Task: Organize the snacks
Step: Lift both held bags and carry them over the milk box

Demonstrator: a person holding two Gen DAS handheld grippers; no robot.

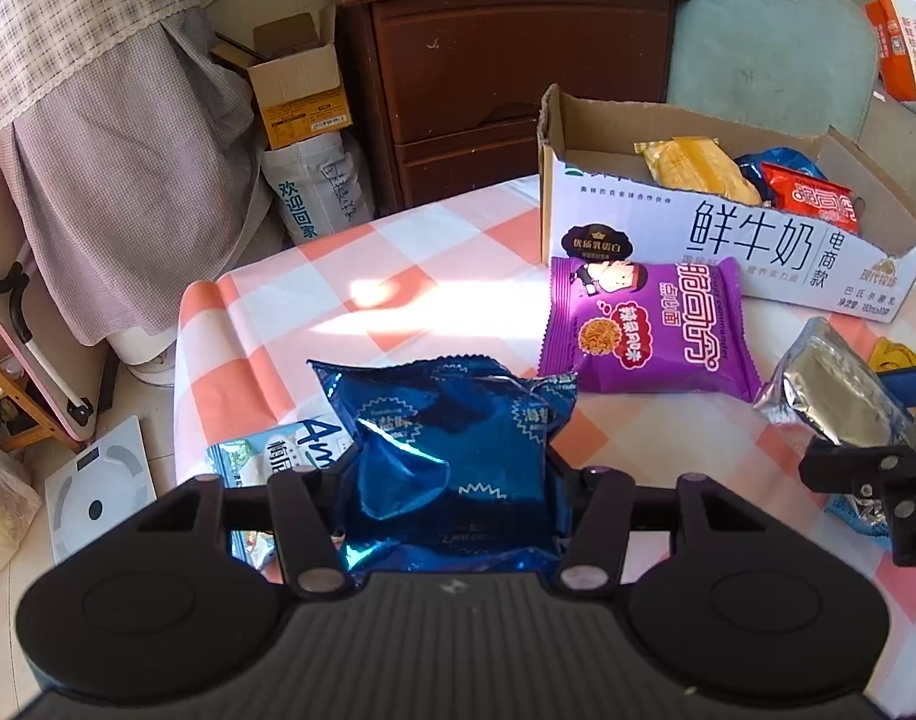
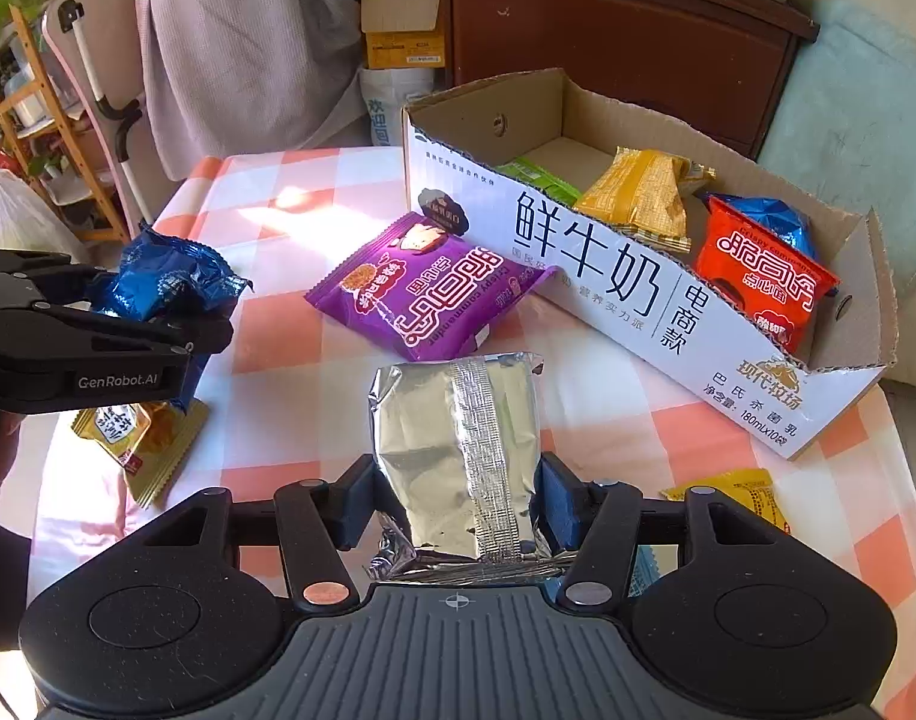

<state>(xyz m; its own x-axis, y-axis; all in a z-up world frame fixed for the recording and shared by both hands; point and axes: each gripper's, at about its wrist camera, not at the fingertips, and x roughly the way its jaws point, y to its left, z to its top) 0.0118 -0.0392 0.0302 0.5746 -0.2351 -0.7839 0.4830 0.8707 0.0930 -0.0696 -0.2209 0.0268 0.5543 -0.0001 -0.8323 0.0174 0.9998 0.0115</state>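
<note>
While sunlight falls across a table covered in an orange-and-white checked cloth (image 1: 398, 252), a person works with two handheld grippers, each holding one snack packet. No face or body shows, only a dark sleeve edge at the left of the right wrist view.

The left gripper (image 1: 452, 480) has its jaws pinched on the sides of a crinkled blue foil packet (image 1: 452, 450), which bulges between the pads. The right gripper (image 2: 458, 510) has its jaws pinched on the lower part of a silver foil packet (image 2: 458, 444), its seam strip facing up.

Behind them stands an open cardboard milk carton box (image 2: 608, 294) with its top cut away, serving as the snack bin. Inside lie a yellow packet (image 2: 638, 198), a red packet (image 2: 758, 282), a green one and another blue one. A purple noodle-snack packet (image 2: 422, 288) lies on the cloth, leaning against the box front. More small packets lie loose near the table's edges.

These packets look light, puffy with air and slick, with brittle contents that would likely crush under a hard squeeze. A gentle hold across the body, as now, or on a crimped end seam seems the safest grip.
</note>
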